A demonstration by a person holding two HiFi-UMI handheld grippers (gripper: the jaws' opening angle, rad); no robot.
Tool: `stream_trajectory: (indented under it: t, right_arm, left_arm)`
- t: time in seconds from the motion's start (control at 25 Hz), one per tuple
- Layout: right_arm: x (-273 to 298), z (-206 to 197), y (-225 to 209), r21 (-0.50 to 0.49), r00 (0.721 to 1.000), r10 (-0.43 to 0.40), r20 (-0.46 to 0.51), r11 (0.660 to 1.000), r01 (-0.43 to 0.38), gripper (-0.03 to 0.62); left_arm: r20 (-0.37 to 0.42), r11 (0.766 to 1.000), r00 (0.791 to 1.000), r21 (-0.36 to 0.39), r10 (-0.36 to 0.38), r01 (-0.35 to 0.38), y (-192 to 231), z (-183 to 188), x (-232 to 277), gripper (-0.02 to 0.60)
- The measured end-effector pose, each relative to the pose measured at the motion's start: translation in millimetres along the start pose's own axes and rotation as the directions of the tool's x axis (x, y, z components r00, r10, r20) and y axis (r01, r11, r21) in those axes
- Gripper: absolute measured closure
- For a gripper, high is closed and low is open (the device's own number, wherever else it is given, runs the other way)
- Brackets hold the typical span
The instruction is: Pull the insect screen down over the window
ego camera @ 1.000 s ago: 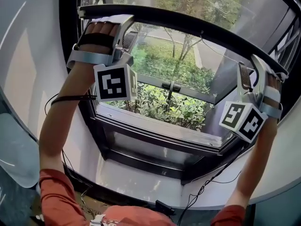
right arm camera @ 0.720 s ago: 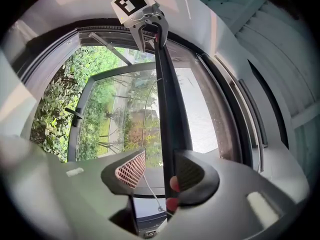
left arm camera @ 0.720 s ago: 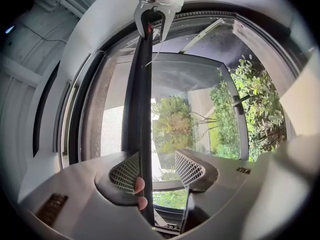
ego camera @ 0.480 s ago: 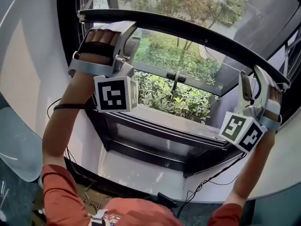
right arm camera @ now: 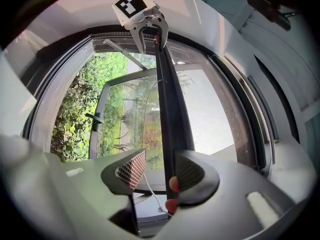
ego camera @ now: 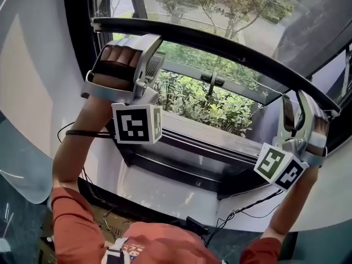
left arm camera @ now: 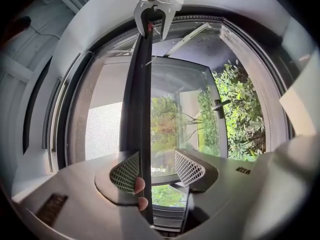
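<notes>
My left claw stands open around the dark pull bar of the insect screen. The bar runs straight out between the jaws, pressed to the left pad, and there is free room between it and the right pad. My fingertips show at the base of that left pad, against the bar's edge.

My right claw mirrors it. Its jaws are apart, with the bar lying along the right pad and daylight between the bar and the left pad. A thin white cord hangs in that gap. Each claw sees the other hooked on the bar's far end.

The mesh covers the glass above both claws, on the far side of the bar. Below the claws the window is uncovered down to the lower frame, which is well apart from the bar. Beyond it, the outer sash handle and the shrubs show through the uncovered glass. The side frames sit just outside each claw, so there is little room sideways. A black cable trails under my right claw.
</notes>
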State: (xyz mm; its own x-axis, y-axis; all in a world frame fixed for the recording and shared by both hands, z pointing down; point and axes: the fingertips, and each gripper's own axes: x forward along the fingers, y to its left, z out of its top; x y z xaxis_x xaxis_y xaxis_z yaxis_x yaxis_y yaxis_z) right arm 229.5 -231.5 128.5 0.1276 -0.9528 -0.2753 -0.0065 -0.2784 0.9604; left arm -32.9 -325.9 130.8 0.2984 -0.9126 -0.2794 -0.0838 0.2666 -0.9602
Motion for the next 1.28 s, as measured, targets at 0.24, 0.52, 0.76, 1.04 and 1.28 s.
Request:
stream_trajectory:
  t: [0.24, 0.52, 0.76, 1.04, 1.28]
  right_arm:
    - [-7, 0, 20, 0.022, 0.999, 0.049, -0.003, 0.999, -0.049, 0.405]
    - [-30, -5, 73, 0.054, 0.991, 0.135, -0.001, 0.989, -0.135, 0.404]
    - [-34, -3, 92, 0.076, 0.98, 0.196, -0.011, 0.978, -0.195, 0.402]
    - [-34, -3, 93, 0.118, 0.968, 0.25, -0.011, 0.962, -0.247, 0.403]
    - [-41, -3, 99, 0.132, 0.939, 0.343, -0.007, 0.932, -0.339, 0.404]
  left_arm:
    - [-0.013, 0.999, 0.999, 0.01, -0.041, 0.041, -19, -1, -7, 0.354]
    - [-0.006, 0.995, 0.995, 0.015, -0.095, 0.096, -69, 4, -29, 0.354]
    - [-0.002, 0.986, 0.986, -0.008, -0.169, 0.169, -92, 2, -34, 0.354]
    - [-0.007, 0.972, 0.972, -0.016, -0.235, 0.235, -93, 2, -36, 0.356]
    - [-0.01, 0.952, 0.952, -0.028, -0.306, 0.305, -99, 3, -44, 0.357]
